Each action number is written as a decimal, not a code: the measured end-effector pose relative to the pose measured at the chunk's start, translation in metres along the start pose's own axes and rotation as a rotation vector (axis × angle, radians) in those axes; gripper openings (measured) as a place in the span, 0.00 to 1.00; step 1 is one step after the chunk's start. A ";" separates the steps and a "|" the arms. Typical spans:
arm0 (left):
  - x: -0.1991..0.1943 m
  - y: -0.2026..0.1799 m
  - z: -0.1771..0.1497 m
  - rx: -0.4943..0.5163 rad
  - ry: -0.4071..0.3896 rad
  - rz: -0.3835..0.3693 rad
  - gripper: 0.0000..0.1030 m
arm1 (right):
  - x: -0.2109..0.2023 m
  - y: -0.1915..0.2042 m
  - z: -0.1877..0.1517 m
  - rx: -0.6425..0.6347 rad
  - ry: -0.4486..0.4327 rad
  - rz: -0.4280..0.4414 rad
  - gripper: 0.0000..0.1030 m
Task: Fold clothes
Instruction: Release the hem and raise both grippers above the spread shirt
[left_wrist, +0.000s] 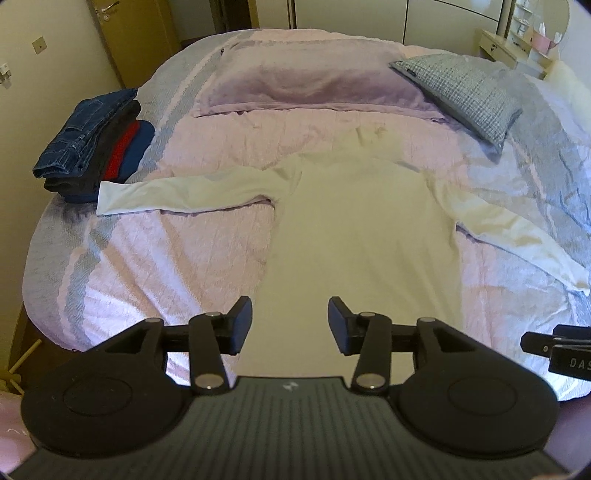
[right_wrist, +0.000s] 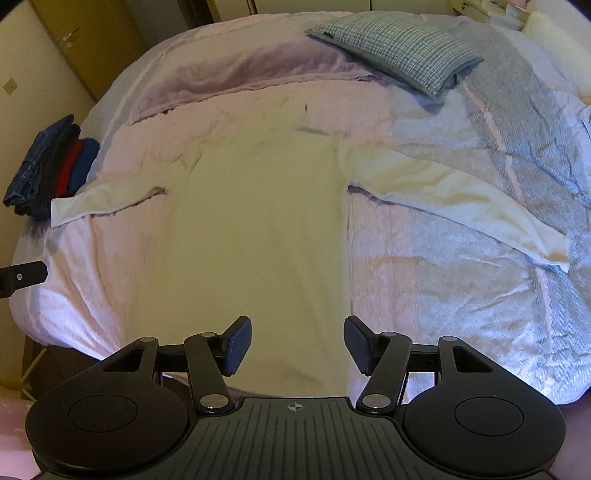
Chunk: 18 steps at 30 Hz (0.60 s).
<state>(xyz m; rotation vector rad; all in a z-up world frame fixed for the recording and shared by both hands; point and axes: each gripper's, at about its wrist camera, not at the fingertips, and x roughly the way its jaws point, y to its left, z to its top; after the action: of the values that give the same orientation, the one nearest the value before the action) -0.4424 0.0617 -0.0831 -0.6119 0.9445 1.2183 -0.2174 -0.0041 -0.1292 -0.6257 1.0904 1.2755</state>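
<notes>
Shirt (left_wrist: 362, 229) first: a white long-sleeved one lies flat on the bed (left_wrist: 147, 266), spread over the pink and grey striped cover, its body running straight away from me toward the pillows. Both sleeves are stretched out to the sides. One sleeve (left_wrist: 177, 194) reaches toward the pile of folded clothes (left_wrist: 92, 147), and its cuff ends just beside that pile; I cannot tell whether they touch. The other sleeve (left_wrist: 517, 240) slants out over the grey stripes on the opposite side.

My left tongs (left_wrist: 290, 321) hang above the near hem of the shirt with the jaws apart and nothing between them; only the white cloth shows through the gap, well below. My right tongs (right_wrist: 297, 343) are the same: jaws spread wide, empty, hovering over the lower part of the shirt's body. In the left view a bit of the right tongs pokes in at the edge, and in the right view a tip of the left tongs shows at the other edge, so the two are side by side.

The folded pile sits at the bed's edge: jeans on top, then something dark, red and blue beneath. Beyond the shirt's collar lies a long lilac pillow (left_wrist: 306, 85), and beside it a checked grey cushion (left_wrist: 465, 92) lies at an angle. A wooden door (left_wrist: 122, 33) stands behind the pile.
</notes>
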 end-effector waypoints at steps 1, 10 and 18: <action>0.000 0.000 -0.001 0.003 0.003 0.001 0.41 | -0.001 0.000 -0.001 0.000 0.003 0.001 0.58; 0.001 -0.002 -0.005 0.028 0.018 0.006 0.41 | -0.002 -0.001 -0.007 0.012 0.023 -0.006 0.58; 0.001 0.001 -0.002 0.023 0.003 0.005 0.41 | -0.001 -0.001 -0.002 0.015 0.017 0.003 0.58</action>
<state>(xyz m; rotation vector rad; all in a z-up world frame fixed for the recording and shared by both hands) -0.4437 0.0604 -0.0847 -0.5938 0.9616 1.2097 -0.2168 -0.0069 -0.1296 -0.6247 1.1139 1.2651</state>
